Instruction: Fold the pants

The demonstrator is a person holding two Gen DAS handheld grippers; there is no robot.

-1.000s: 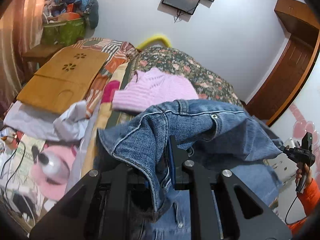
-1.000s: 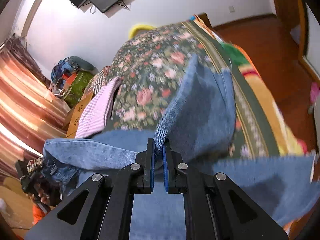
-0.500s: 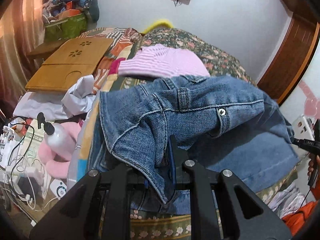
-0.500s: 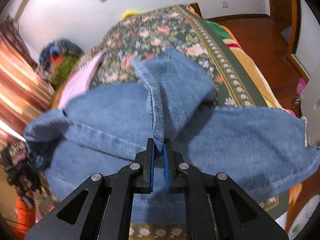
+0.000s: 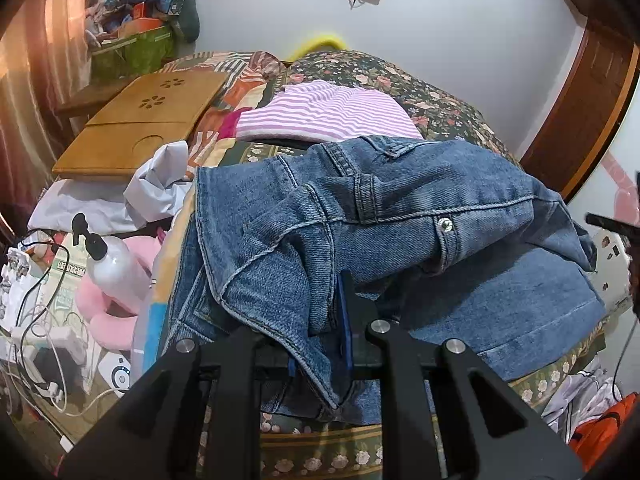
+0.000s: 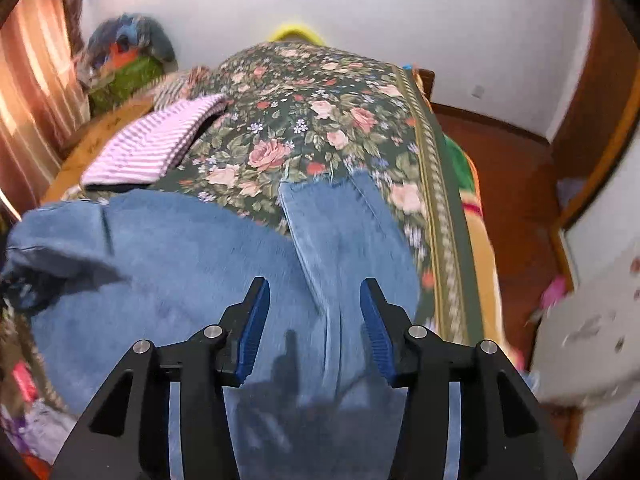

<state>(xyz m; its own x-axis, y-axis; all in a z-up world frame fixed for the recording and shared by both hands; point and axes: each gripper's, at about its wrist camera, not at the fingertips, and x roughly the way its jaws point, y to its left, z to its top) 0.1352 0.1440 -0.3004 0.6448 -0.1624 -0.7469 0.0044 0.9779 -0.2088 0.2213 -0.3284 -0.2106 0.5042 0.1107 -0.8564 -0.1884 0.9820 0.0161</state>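
I see the jeans (image 5: 400, 216) bunched in blue folds at the bed's (image 6: 320, 92) near edge. My left gripper (image 5: 320, 320) clamps their waistband, hiding one finger; my right gripper (image 6: 314, 320) hangs wide over them, blurred.

The pants (image 5: 400, 216) were blue denim; the bedspread (image 6: 304, 120) dark green with pink roses; the folded top (image 5: 328, 112) pink-and-white striped.

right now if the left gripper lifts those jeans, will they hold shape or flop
Likely flop: the jeans already drape in loose folds around the left gripper. Probably heavyish for cloth, given the thick seams and rivet. Unlikely to slip, since the denim looks coarse.
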